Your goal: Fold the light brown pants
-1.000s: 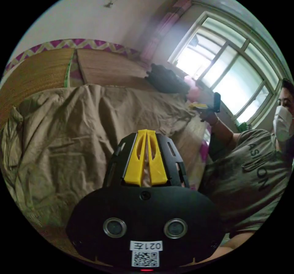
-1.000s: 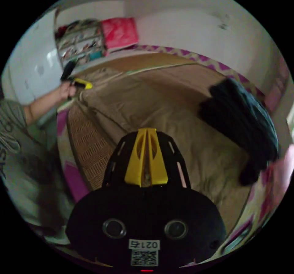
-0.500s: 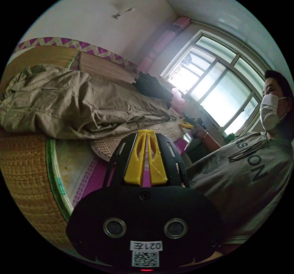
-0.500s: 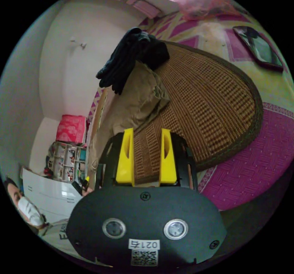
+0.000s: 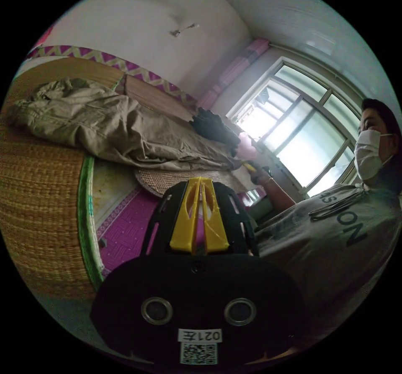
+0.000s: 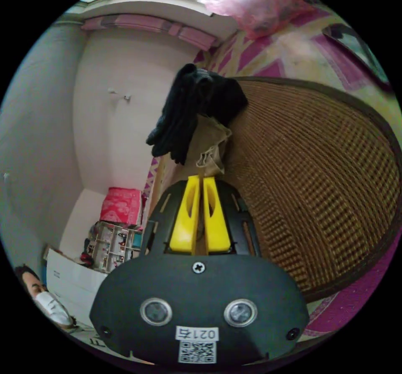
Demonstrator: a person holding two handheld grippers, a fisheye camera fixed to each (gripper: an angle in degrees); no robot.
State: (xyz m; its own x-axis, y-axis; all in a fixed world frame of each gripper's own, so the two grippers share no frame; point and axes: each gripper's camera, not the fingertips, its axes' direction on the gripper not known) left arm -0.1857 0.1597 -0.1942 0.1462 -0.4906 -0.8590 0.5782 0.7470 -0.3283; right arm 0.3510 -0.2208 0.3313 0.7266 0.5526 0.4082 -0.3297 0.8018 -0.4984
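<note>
Left gripper: jaws are pressed together with nothing between them, and it is held back over the purple bedding, apparently pulled clear to regrip.
Right gripper: jaws are nearly closed just short of the hem; whether cloth is pinched cannot be told.
Woven mat: serves as the folding surface.
Light brown pants: are laid lengthwise across the mat, still rumpled, hem toward the right gripper.
Black garment: is heaped beyond the hem, touching it, probably set aside.
</note>
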